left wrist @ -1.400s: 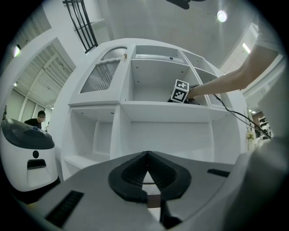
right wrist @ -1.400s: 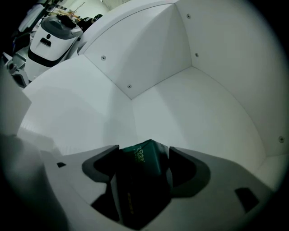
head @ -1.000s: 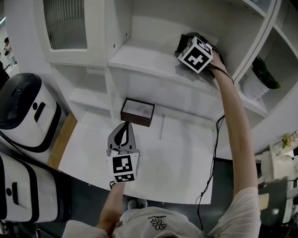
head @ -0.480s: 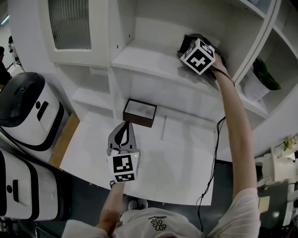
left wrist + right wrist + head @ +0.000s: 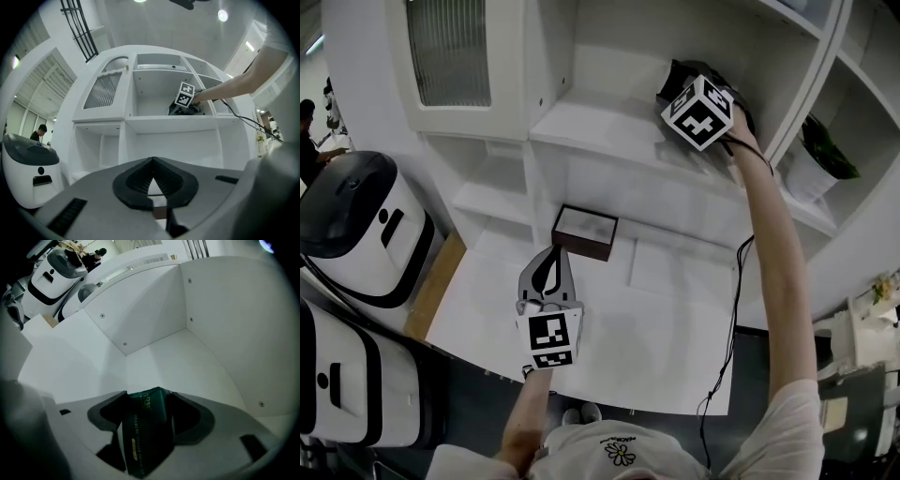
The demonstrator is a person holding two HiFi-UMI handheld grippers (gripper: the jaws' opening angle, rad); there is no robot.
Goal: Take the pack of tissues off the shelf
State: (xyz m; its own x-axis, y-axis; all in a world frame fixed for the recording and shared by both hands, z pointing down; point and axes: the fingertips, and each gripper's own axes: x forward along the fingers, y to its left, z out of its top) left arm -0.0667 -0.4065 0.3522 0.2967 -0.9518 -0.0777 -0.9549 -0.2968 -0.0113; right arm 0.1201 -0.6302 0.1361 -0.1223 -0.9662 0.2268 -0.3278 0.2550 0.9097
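A dark green pack of tissues (image 5: 146,427) stands on edge between the jaws of my right gripper (image 5: 149,401), which is shut on it inside the upper shelf compartment (image 5: 609,117). In the head view the right gripper (image 5: 680,82) with its marker cube is up at the right end of that shelf, and the pack (image 5: 673,75) shows only as a dark shape behind the cube. My left gripper (image 5: 549,269) hovers low over the white counter (image 5: 656,328), shut and empty; in the left gripper view its tips (image 5: 152,161) meet.
A dark open box (image 5: 585,232) sits at the back of the counter just beyond the left gripper. A glass-fronted cabinet door (image 5: 450,52) is left of the shelf. A potted plant (image 5: 820,155) stands in the right shelving. White and black machines (image 5: 356,225) stand at the left.
The right gripper has stayed in the shelf compartment on the pack, shifting only slightly. The left gripper has not moved.
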